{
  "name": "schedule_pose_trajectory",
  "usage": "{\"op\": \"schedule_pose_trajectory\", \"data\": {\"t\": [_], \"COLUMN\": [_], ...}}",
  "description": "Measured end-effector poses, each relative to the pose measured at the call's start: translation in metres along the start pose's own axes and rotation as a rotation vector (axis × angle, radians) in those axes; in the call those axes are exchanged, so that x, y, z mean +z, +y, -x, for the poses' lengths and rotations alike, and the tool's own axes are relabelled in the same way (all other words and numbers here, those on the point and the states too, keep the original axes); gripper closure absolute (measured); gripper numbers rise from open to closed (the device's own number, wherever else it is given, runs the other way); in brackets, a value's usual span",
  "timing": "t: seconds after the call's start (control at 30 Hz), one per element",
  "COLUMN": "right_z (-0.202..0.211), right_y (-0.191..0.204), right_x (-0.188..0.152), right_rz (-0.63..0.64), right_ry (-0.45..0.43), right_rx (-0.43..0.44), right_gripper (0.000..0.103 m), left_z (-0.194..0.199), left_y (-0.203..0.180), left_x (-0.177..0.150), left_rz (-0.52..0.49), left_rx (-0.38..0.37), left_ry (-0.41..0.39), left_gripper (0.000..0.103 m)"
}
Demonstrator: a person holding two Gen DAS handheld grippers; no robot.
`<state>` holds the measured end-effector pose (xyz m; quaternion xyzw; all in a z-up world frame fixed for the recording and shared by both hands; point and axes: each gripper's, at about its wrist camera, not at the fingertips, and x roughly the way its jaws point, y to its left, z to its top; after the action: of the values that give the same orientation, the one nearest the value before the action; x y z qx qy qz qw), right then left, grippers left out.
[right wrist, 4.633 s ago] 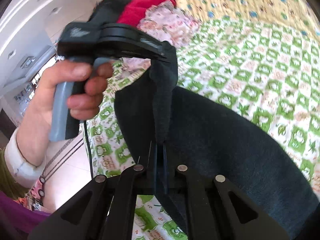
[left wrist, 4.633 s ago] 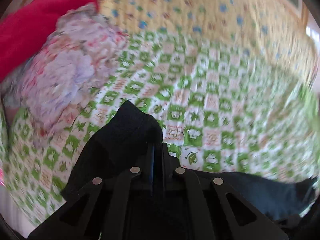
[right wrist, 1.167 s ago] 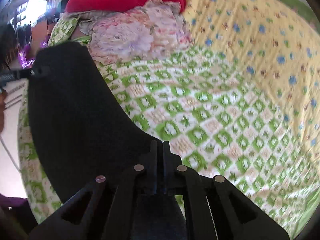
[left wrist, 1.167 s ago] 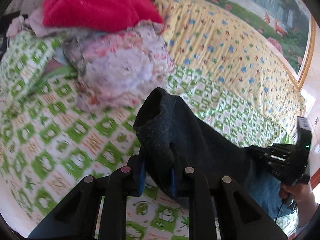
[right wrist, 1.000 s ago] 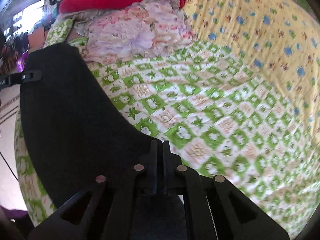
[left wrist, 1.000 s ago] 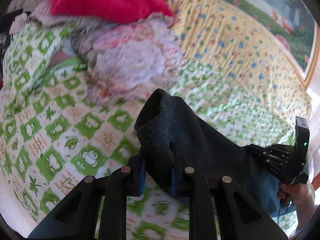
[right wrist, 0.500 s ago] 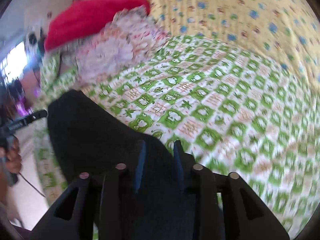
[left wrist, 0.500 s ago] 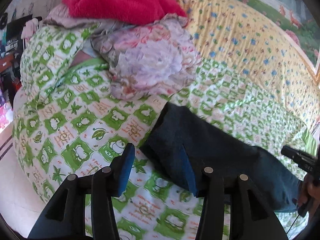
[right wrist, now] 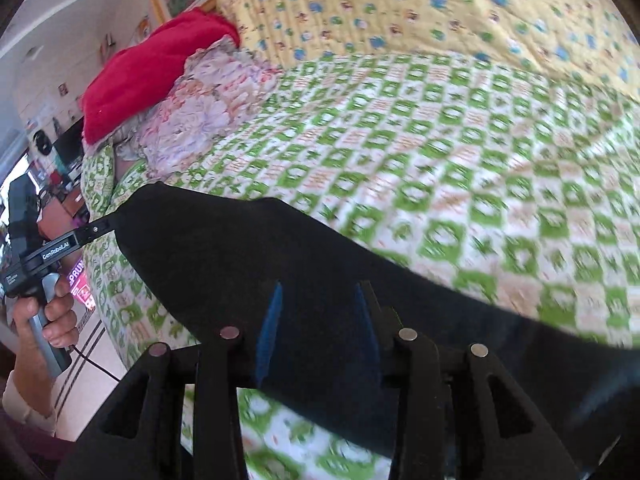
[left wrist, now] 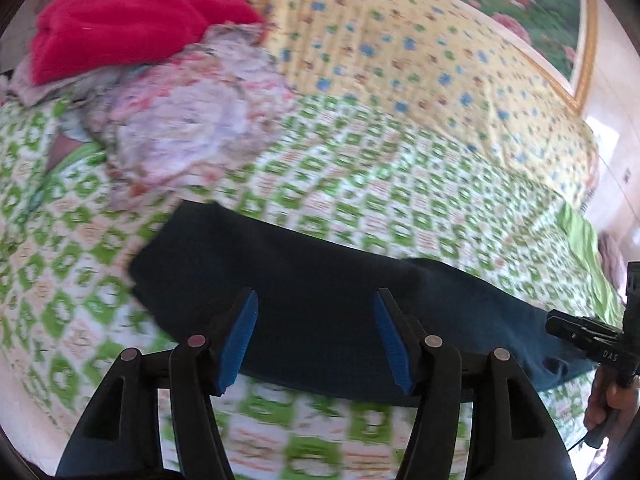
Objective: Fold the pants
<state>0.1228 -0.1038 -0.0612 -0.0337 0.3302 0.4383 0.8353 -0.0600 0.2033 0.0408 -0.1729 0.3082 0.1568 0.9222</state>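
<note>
Dark navy pants (left wrist: 320, 280) lie flat as a long folded strip across the green-and-white checked bedspread (left wrist: 420, 200). My left gripper (left wrist: 315, 296) hovers over the strip's left part. Its jaws are opening, the blue pads (left wrist: 240, 336) stand wide apart, and no cloth is pinched between them. In the right wrist view the pants (right wrist: 224, 256) fill the lower frame. My right gripper (right wrist: 318, 288) is above them with its jaws opening and its pads clear of the cloth. Each view also catches the other hand-held gripper at the frame's edge: the right one (left wrist: 592, 340) and the left one (right wrist: 52, 252).
A red blanket (left wrist: 128, 16) tops a pink floral quilt pile (left wrist: 188, 124) at the bed's far left. A yellow flowered sheet (left wrist: 400, 52) covers the far side below a framed picture (left wrist: 540, 4). The bed's near edge and tiled floor (right wrist: 80, 368) show at the left.
Both grippers were shut on the raised pants; they have since let go and opened. The pants now lie flat on the bed, and both grippers have drawn back from them.
</note>
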Motion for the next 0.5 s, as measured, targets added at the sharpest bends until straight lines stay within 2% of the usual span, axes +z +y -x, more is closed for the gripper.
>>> {"op": "schedule_pose_trajectory", "data": {"t": [0.23, 0.5], "right_z": [0.030, 0.061], "right_y": [-0.028, -0.052], "right_x": [-0.027, -0.062], "right_rz": [-0.086, -0.202], "right_ry": [-0.019, -0.048], "right_rx": [-0.047, -0.094], "right_gripper": [0.058, 0.058], "left_z": [-0.018, -0.031], "left_y": [-0.051, -0.106], "left_x": [-0.008, -0.015], "left_rz": [-0.097, -0.205], "left_rx": [-0.075, -0.162], "left_ry": [0.051, 0.091], "left_gripper": [0.039, 0.038]}}
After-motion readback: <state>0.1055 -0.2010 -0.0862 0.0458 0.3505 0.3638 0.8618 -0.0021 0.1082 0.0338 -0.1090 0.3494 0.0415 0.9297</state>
